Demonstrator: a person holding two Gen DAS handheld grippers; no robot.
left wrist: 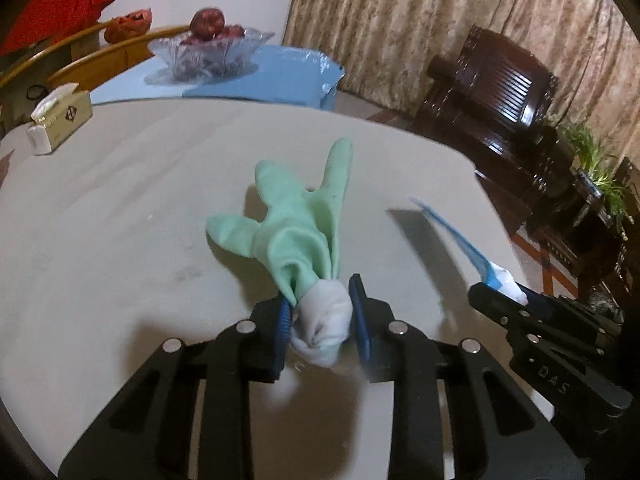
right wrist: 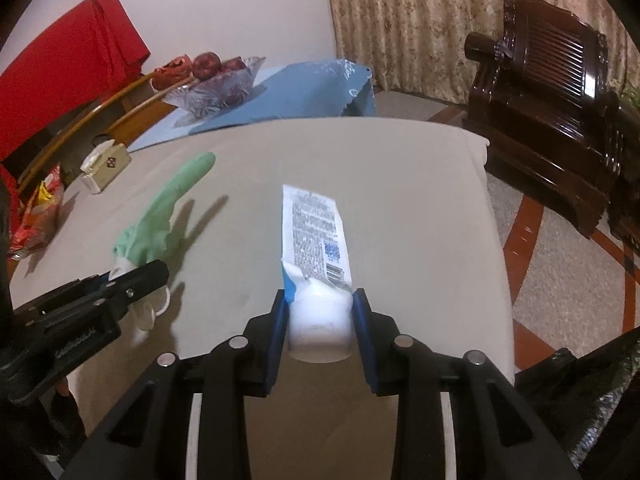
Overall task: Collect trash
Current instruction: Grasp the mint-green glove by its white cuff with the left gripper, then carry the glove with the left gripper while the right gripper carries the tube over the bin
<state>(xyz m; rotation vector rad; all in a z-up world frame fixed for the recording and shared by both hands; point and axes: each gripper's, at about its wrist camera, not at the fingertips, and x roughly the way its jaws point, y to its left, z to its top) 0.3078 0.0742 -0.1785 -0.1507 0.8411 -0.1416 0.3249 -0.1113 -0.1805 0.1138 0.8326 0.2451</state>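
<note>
My left gripper (left wrist: 320,312) is shut on a crumpled green and white cloth glove (left wrist: 296,224), gripped at its white cuff and held above the beige table (left wrist: 120,208). The glove also shows at the left in the right wrist view (right wrist: 160,216), with the left gripper (right wrist: 132,276) below it. My right gripper (right wrist: 320,316) is shut on the white cap end of a flattened blue and white tube (right wrist: 312,236), held over the table. The tube shows edge-on in the left wrist view (left wrist: 460,244), with the right gripper (left wrist: 504,296) at the right.
A tissue box (left wrist: 60,120) sits at the table's far left. A glass bowl of red fruit (left wrist: 208,52) stands on a blue sheet (left wrist: 280,76) behind. Snack packets (right wrist: 40,212) lie at the left edge. A dark wooden chair (right wrist: 552,92) and a black bag (right wrist: 580,396) are on the right.
</note>
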